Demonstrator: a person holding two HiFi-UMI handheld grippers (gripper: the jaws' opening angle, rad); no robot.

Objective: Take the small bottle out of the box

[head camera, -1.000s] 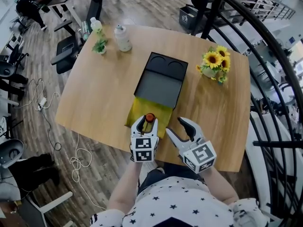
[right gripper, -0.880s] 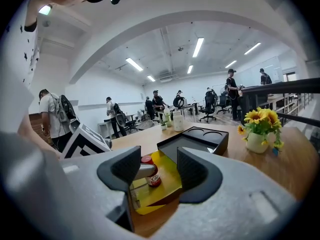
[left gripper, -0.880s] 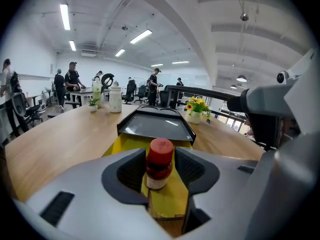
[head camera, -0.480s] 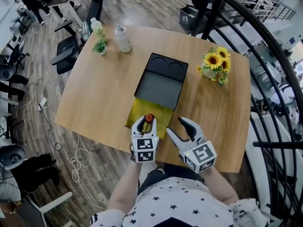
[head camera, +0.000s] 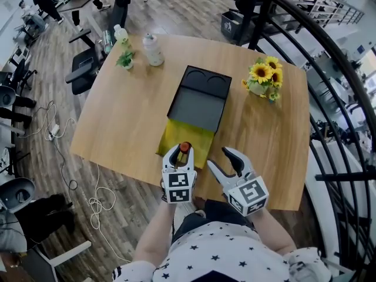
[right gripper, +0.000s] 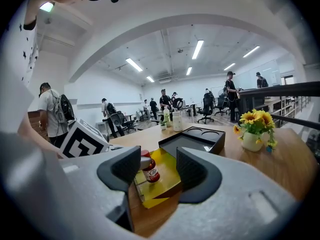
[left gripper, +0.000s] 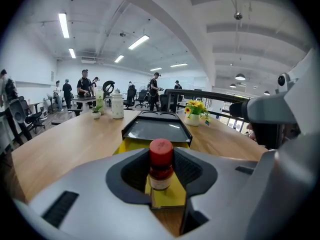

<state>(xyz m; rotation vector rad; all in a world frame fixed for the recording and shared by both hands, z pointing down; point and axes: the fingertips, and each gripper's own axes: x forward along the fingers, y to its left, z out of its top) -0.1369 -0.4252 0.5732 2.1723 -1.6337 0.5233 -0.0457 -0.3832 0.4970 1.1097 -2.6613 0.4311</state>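
Note:
A small bottle (head camera: 185,148) with a red cap stands upright in the yellow tray (head camera: 175,135) that is slid out of the black box (head camera: 197,101). My left gripper (head camera: 184,152) reaches over the table's near edge. Its jaws are closing, with the bottle (left gripper: 161,165) between the pads; a thin gap still shows at the left pad. My right gripper (head camera: 218,158) hovers open just right of the tray, nothing between its jaws. In the right gripper view the bottle (right gripper: 148,169) appears beyond the left jaw.
A vase of sunflowers (head camera: 262,78) stands at the table's right. A white bottle (head camera: 153,47) and a small plant (head camera: 125,57) stand at the far left corner. A dark railing (head camera: 329,98) curves past the right side. Cables (head camera: 97,198) lie on the floor.
Both grippers stay in place at the tray's near end. The left fingers look slightly closer round the bottle's cap.

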